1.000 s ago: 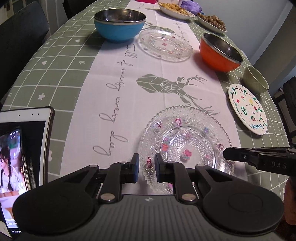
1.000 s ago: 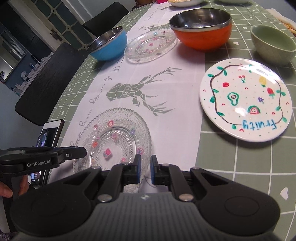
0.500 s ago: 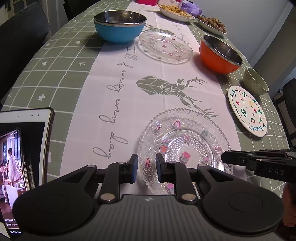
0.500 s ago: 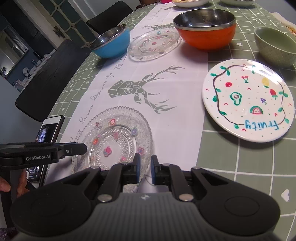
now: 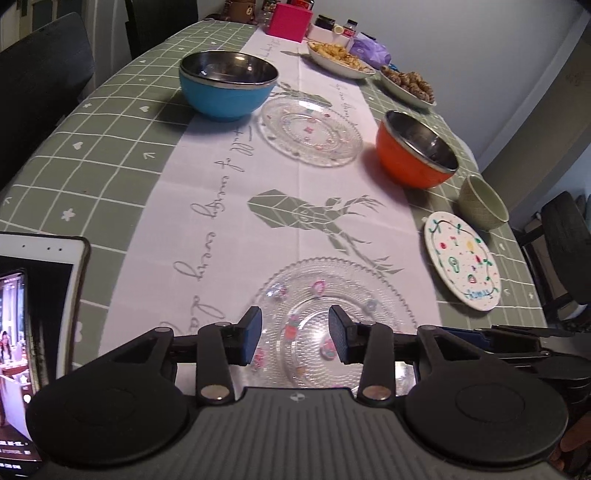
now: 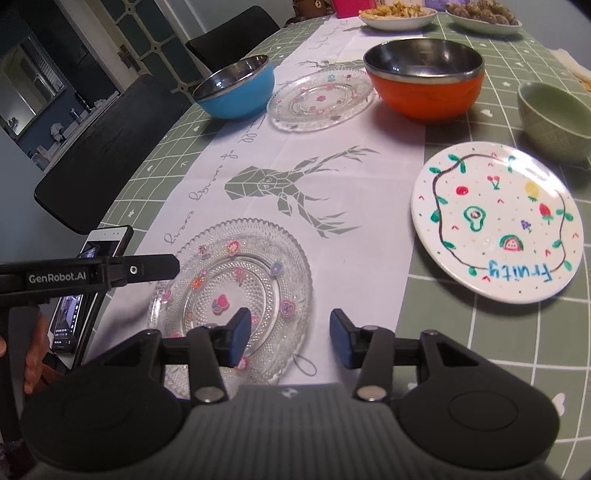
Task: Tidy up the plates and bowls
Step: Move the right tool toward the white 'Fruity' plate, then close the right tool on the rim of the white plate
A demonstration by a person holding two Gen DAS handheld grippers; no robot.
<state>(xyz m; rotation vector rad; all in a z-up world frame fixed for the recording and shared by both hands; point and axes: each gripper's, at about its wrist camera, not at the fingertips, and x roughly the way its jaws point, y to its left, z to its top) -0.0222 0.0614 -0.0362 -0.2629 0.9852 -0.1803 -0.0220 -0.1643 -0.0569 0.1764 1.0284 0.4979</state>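
A clear glass plate with small coloured flowers lies on the white runner right in front of both grippers; it also shows in the right wrist view. My left gripper is open above its near rim. My right gripper is open over its near right edge. A second glass plate lies farther off between a blue bowl and an orange bowl. A white "Fruity" plate and a small green bowl sit to the right.
A tablet and phone stand at the near left edge of the table. Two dishes of food and a pink box are at the far end. Black chairs stand along the left side.
Both grippers have opened from nearly shut. Both have pulled back a little and risen, so the near glass plate sits lower in the views.
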